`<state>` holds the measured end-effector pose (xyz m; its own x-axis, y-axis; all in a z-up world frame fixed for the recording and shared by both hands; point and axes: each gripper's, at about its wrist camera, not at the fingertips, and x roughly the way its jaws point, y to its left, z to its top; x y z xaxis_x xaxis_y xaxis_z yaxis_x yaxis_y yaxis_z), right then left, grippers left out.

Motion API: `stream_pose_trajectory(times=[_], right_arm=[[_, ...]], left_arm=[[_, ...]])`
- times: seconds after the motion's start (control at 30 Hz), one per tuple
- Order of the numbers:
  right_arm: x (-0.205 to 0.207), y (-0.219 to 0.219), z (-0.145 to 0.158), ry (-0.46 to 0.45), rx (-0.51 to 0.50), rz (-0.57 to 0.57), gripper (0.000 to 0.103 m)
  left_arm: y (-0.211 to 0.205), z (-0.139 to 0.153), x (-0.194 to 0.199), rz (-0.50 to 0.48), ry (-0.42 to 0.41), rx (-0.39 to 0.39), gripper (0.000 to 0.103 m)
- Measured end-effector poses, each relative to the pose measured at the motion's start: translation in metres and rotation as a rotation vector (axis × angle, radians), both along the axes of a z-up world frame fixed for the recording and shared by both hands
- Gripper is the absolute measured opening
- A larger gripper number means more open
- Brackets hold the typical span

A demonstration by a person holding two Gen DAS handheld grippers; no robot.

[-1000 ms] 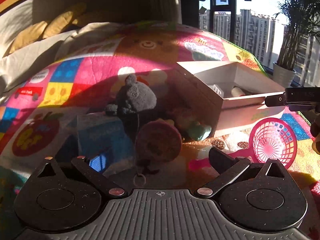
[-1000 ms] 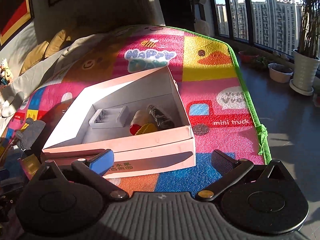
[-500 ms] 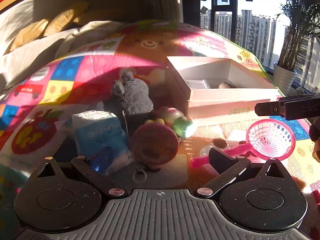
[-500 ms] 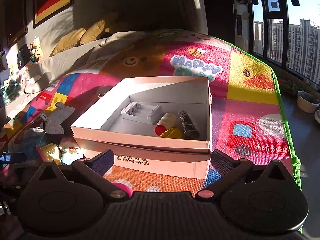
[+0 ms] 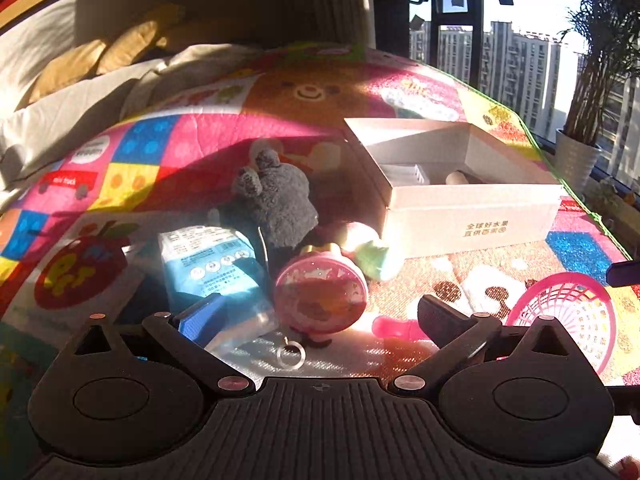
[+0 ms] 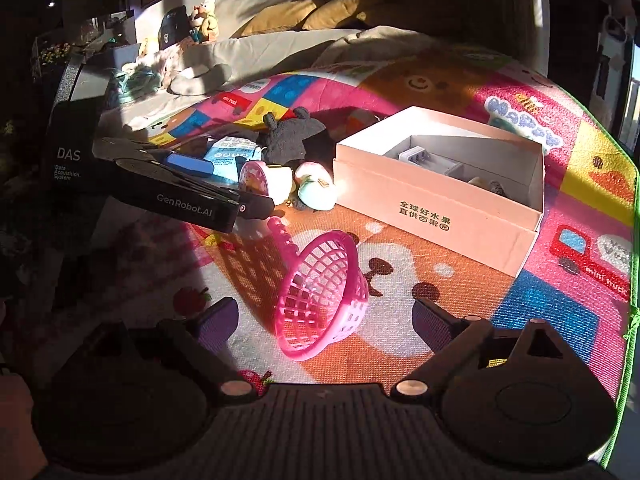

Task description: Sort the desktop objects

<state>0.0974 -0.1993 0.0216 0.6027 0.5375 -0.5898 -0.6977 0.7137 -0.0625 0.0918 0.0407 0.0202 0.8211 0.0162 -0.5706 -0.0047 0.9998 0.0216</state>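
Observation:
A white cardboard box [image 5: 472,208] [image 6: 440,216] sits open on the colourful play mat with several small items inside. Left of it lies a pile: a grey plush toy [image 5: 276,200] [image 6: 294,136], a blue wipes pack [image 5: 212,268] [image 6: 230,152], a round pink toy [image 5: 322,296] [image 6: 256,176] and a green-and-white toy [image 5: 372,252] [image 6: 316,190]. A pink plastic basket scoop [image 6: 320,300] [image 5: 564,316] lies on its side. My left gripper [image 5: 316,316] is open just before the round pink toy. My right gripper [image 6: 324,320] is open around the pink basket.
The left gripper's black body [image 6: 176,192] reaches in from the left of the right wrist view. A sofa with yellow cushions [image 5: 100,56] is behind the mat. A potted plant [image 5: 580,152] stands by the window. The mat's green edge [image 6: 630,320] runs at the right.
My right gripper has swung left and dropped down from the box to the pink basket. My left gripper has drawn back slightly, and the sunlight now falls on the pile.

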Motion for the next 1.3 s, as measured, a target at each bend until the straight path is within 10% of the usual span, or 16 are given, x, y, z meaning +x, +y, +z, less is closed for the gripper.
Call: stream_pose_trajectory(times=[0.33, 0.77, 1.1, 1.23, 1.3], right_arm=[[0.011, 0.041, -0.018, -0.158, -0.153, 0.083, 0.103], [0.071, 0.021, -0.024, 0.098, -0.007, 0.000, 0.102], [0.052, -0.020, -0.016, 0.130, 0.062, -0.120, 0.052], [0.043, -0.042, -0.024, 0.132, 0.046, -0.206, 0.054], [0.041, -0.048, -0.028, 0.147, 0.068, -0.233, 0.067]], left_arm=[[0.002, 0.000, -0.001, -0.001, 0.002, -0.006, 0.103], [0.005, -0.001, 0.000, 0.001, 0.004, -0.019, 0.103], [-0.007, -0.002, 0.009, -0.024, -0.017, 0.045, 0.103], [-0.016, -0.003, 0.020, -0.033, -0.032, 0.079, 0.101], [-0.020, -0.006, 0.023, -0.038, -0.022, 0.103, 0.083]])
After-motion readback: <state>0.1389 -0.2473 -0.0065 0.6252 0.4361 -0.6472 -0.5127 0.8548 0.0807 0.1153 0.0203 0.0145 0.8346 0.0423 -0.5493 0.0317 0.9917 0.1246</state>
